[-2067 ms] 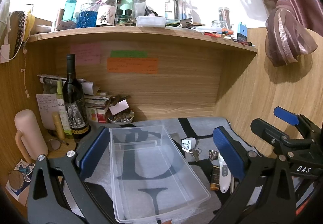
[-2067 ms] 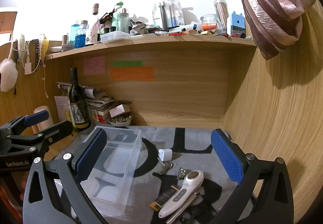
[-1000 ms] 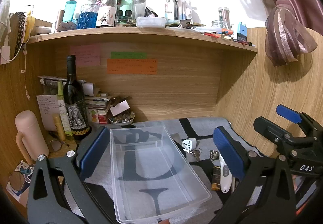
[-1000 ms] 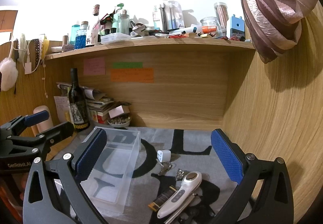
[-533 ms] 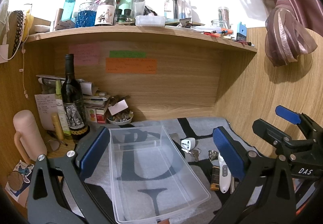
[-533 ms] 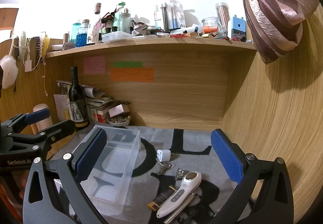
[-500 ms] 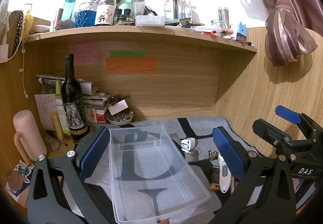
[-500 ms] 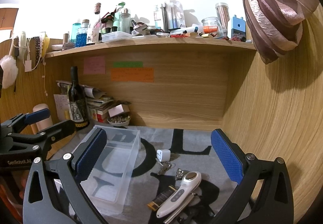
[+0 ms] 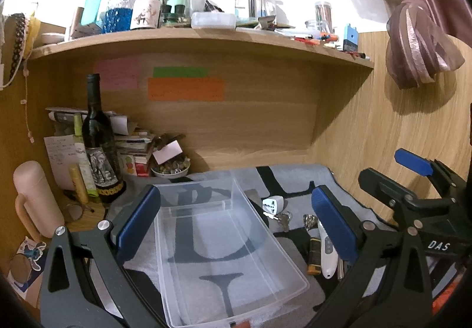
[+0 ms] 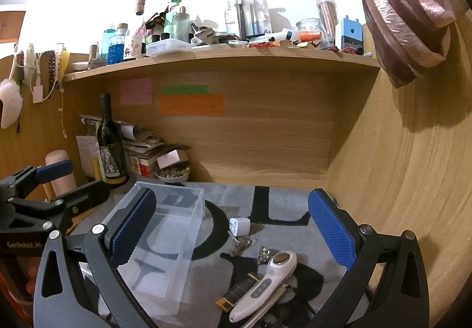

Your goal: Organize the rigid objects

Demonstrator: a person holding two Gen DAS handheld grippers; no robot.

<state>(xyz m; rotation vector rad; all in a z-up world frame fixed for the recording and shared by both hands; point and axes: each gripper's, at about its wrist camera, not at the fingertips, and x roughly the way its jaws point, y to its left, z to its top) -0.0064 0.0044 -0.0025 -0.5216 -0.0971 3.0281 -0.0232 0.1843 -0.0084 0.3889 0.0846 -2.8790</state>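
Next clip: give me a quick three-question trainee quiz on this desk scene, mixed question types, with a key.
1. True or false: the clear plastic bin already holds an item.
2. Which lies nearest the white plug adapter? A) keys B) wine bottle C) pink tumbler
3. Fill in: the left gripper and right gripper both have their jaws ____.

Key: 1 false, the bin is empty; 2 A; 3 open, holding nothing.
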